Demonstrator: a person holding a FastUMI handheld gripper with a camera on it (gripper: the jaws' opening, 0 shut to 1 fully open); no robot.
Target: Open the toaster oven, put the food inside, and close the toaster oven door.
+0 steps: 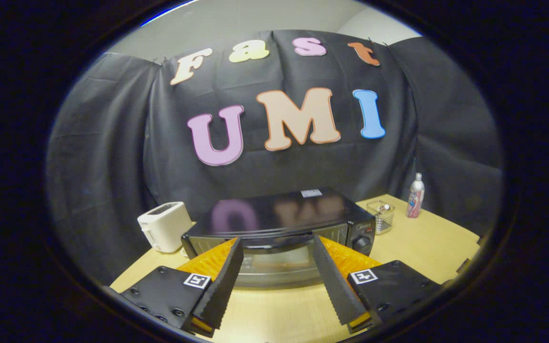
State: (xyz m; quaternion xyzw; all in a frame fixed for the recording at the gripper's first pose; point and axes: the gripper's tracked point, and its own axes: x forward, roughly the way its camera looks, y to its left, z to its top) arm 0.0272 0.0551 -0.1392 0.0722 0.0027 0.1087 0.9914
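Nearest to you, your gripper (277, 247) is holding its two fingers (222, 286) wide apart, with nothing between the ridged black pads but bare tabletop and the front of the oven beyond. Each finger is showing an orange back face and is sitting on a black mounting block carrying a small square black-and-white marker. You are hovering over the pale wooden table (427, 243), and the fingertips are reaching up to about the level of the toaster oven (279, 221), which is sitting just ahead of them, squarely in line with the gap. Its door is looking shut, with the dark handle bar (279, 239) running across the top of the glass window (277, 264) (the glass is too blurred and reflective for you to tell what is behind it). The control knob (361, 243) is sitting on the oven's right-hand panel, just beyond the right fingertip, and the glossy black top is mirroring the wall behind. To the oven's left a white pop-up toaster (164, 232) is standing close beside it. To its right a small clear wire-sided basket (381, 215) is resting on the table, and farther right a slim bottle (415, 196) is standing upright near the table's far edge.
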